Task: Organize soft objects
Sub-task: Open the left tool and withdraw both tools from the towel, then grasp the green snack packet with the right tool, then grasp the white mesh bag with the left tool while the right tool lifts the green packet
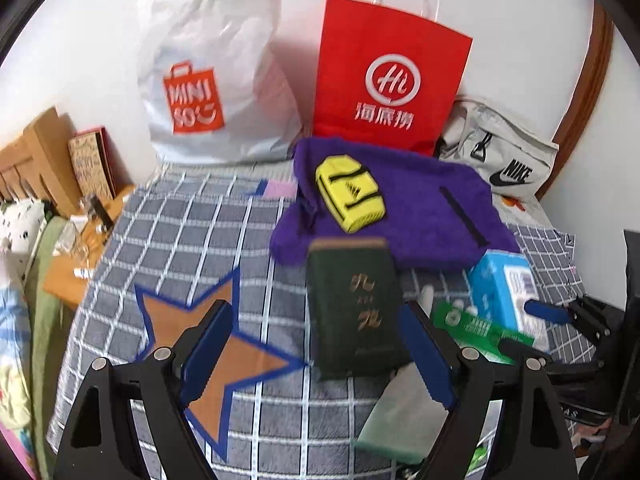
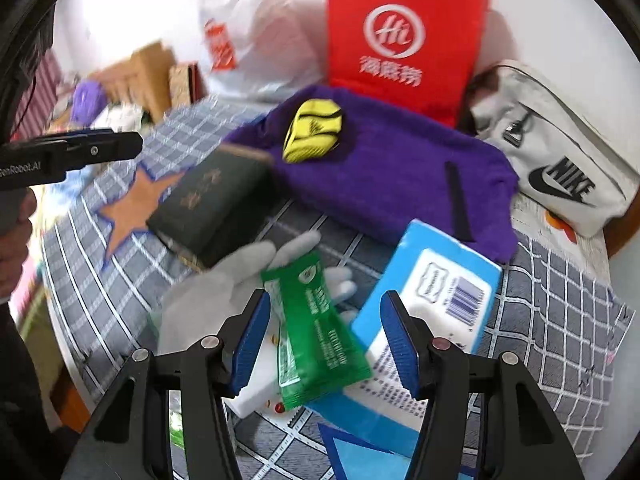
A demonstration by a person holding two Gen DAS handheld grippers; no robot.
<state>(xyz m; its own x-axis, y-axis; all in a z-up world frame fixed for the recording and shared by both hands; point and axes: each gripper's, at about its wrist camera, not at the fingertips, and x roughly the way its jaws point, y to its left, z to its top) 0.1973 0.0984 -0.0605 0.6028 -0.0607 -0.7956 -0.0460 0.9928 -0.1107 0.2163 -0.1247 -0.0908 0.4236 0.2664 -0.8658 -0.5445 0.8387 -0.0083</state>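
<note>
Both claws, left (image 1: 316,354) and right (image 2: 324,344), apart and empty.

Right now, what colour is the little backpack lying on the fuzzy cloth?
Yellow with black trim, clearest in the left wrist view.

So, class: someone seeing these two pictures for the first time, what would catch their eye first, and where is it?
Probably the bright red paper bag standing against the wall at the back, with the white shopping bag beside it. In front of them a fuzzy purple pouch lies on the checked blanket, with a small yellow item on top. Nearer the camera, a green packet overlaps a blue tissue pack.
</note>
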